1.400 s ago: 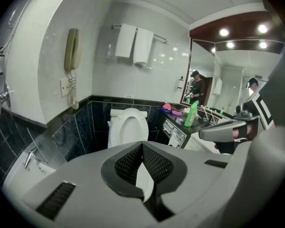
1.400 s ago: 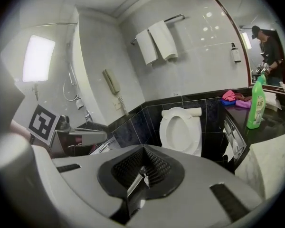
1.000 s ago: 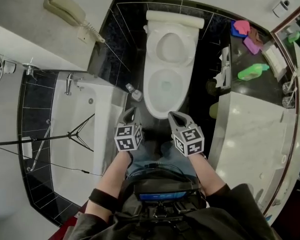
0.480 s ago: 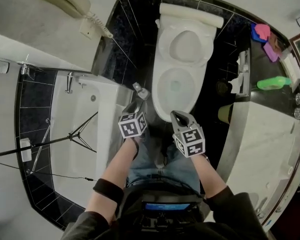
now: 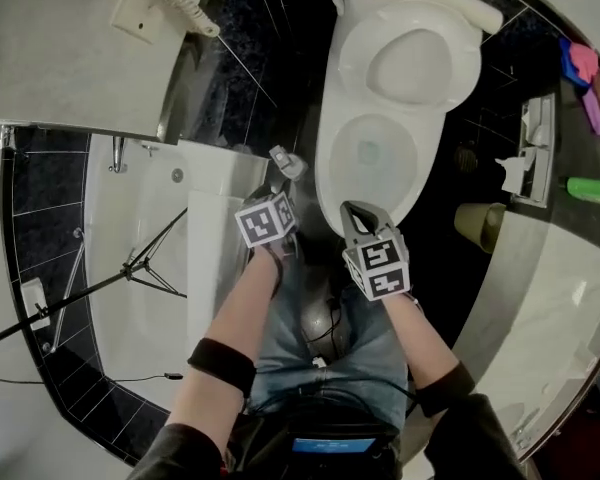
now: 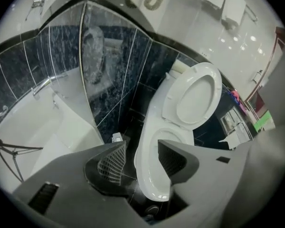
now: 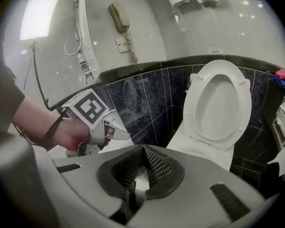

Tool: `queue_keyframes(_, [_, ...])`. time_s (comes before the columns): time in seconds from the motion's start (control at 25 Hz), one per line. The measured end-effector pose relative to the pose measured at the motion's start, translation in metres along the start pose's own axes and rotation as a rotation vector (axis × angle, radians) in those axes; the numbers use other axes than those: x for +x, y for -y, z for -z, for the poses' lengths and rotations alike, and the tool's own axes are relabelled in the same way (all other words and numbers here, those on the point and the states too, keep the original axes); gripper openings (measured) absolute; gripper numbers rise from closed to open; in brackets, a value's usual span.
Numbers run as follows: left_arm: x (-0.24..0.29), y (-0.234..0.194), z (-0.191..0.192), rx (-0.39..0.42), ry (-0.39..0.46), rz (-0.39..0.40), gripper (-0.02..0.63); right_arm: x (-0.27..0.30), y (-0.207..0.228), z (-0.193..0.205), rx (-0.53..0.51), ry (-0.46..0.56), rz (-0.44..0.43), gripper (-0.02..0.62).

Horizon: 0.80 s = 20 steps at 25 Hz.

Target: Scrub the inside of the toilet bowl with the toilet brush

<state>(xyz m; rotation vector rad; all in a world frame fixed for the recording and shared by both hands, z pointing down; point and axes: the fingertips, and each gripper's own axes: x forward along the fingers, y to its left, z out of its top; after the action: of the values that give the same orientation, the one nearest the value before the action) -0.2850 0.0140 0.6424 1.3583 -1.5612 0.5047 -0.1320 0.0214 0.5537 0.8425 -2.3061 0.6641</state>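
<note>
The white toilet bowl stands with seat and lid raised. A small white and grey item, perhaps the brush holder, sits on the dark floor left of the bowl; it also shows as the white item in the left gripper view. My left gripper hangs just in front of it. Its jaws have just been opening and stand wide apart with nothing between them. My right gripper is at the bowl's front rim, its fingertips meeting on nothing.
A bathtub with a tripod in it lies to the left. A stone counter, a bin and a paper holder stand to the right. A wall phone hangs above the tub. The person's knees are below the grippers.
Both grippers have dropped and moved forward to the toilet's front. The left one has come close to the small item beside the bowl. The toilet looks nearer in the head view.
</note>
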Motion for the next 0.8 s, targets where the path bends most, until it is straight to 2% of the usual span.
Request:
queue_keyframes(0.16, [0.047, -0.023, 0.005, -0.041, -0.031, -0.004, 0.251, 0.046, 0.007, 0.019, -0.010, -0.033, -0.006, 0.000])
queue_keyframes(0.44, [0.128, -0.052, 0.008, -0.085, -0.107, -0.025, 0.253, 0.115, 0.019, 0.039, -0.035, -0.059, -0.010, 0.002])
queue_keyframes(0.8, [0.205, -0.081, 0.023, -0.118, -0.206, -0.099, 0.253, 0.164, 0.036, 0.059, -0.004, -0.060, -0.011, 0.000])
